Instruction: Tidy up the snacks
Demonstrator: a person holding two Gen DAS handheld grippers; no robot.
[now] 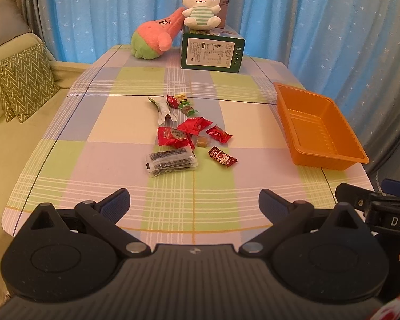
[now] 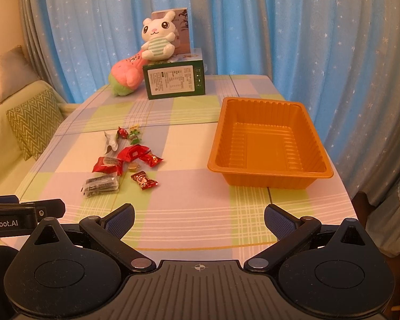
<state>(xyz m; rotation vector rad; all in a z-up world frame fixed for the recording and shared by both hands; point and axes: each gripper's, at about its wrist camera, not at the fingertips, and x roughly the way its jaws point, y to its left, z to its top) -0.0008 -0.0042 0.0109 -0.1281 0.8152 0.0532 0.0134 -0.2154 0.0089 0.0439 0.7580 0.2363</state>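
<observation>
Your left tool and right tool both hang wide apart, gripping nothing, above the near table edge. Snacks lie scattered mid-table; orange tray sits to their right, well apart.

Ahead of your left claw bare bench runs to the snack pile; nothing stands between. The orange tray sits ahead-right of your right claw, open-topped, with clear cloth between it and the snacks. The green box and plush toys block the far edge.
</observation>
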